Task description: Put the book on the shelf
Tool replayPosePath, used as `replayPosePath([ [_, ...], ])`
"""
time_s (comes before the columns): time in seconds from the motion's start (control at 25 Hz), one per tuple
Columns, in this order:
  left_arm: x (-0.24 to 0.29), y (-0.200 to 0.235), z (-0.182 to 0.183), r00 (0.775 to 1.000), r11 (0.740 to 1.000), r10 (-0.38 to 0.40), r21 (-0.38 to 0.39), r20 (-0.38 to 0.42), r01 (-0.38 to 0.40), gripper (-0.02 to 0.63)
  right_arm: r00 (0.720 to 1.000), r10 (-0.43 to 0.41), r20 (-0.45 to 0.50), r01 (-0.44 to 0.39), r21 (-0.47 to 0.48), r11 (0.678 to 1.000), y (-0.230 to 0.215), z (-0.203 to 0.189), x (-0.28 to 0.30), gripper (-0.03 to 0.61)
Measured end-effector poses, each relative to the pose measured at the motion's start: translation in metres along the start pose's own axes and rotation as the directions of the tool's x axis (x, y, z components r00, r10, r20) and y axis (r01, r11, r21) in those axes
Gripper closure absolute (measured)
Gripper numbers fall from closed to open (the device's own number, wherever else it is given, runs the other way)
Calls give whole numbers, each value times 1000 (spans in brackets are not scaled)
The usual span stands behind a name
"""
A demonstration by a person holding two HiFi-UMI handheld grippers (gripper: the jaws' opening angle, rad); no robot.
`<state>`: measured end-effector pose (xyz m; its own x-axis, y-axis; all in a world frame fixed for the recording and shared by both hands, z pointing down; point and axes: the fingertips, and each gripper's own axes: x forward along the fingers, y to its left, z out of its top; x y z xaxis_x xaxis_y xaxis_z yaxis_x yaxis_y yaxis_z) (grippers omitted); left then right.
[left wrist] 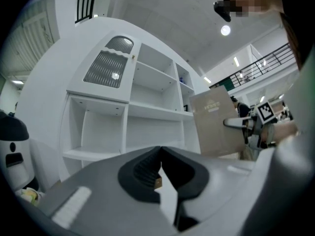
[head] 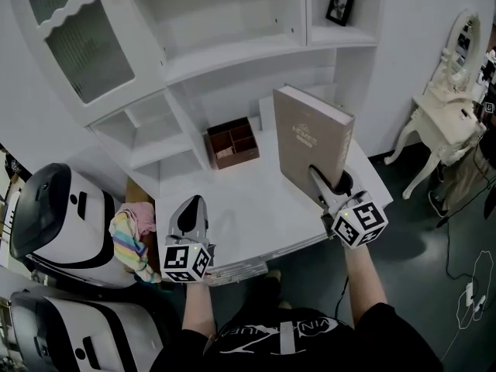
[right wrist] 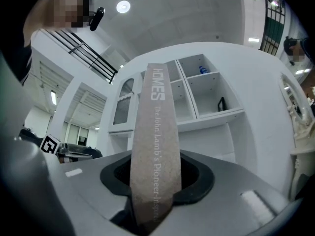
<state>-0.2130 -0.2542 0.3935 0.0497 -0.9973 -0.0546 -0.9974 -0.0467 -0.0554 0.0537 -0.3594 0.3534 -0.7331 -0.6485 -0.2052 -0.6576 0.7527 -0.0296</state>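
Note:
A thick tan book (head: 308,142) stands upright above the white desk (head: 248,208), lifted off it, with my right gripper (head: 329,188) shut on its lower edge. Its spine (right wrist: 155,146) fills the middle of the right gripper view, clamped between both jaws. Beyond it rises the white shelf unit (head: 232,53), whose bays (right wrist: 211,90) are bare. My left gripper (head: 188,222) hovers low over the desk's front left, jaws shut on nothing (left wrist: 160,168). From the left gripper view the book (left wrist: 216,124) shows at the right, in front of the shelf unit (left wrist: 147,112).
A small brown wooden organizer box (head: 232,142) sits at the back of the desk. A dark picture frame (head: 340,5) stands on an upper right shelf. White round appliances (head: 54,215) and a striped cloth (head: 130,242) are at left; a white dressing table (head: 449,107) at right.

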Motion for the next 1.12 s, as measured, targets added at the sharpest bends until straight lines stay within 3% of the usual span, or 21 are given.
replayPosePath([
  [0.28,40,15,7,1000,1000,1,-12,21,-1,614,996,82,43,-77,-111,991,-5,53,58,403],
  [0.64,85,41,35,997,1000,-9,-27,74,11,614,970,208,122,-170,-265,949,4,132,124,402],
  [1.0,113,67,47,998,999,10,-51,64,-6,614,946,271,179,-202,-331,922,6,196,163,402],
  [1.12,120,72,47,997,998,7,-65,71,-2,614,947,265,184,-173,-402,899,6,213,180,402],
])
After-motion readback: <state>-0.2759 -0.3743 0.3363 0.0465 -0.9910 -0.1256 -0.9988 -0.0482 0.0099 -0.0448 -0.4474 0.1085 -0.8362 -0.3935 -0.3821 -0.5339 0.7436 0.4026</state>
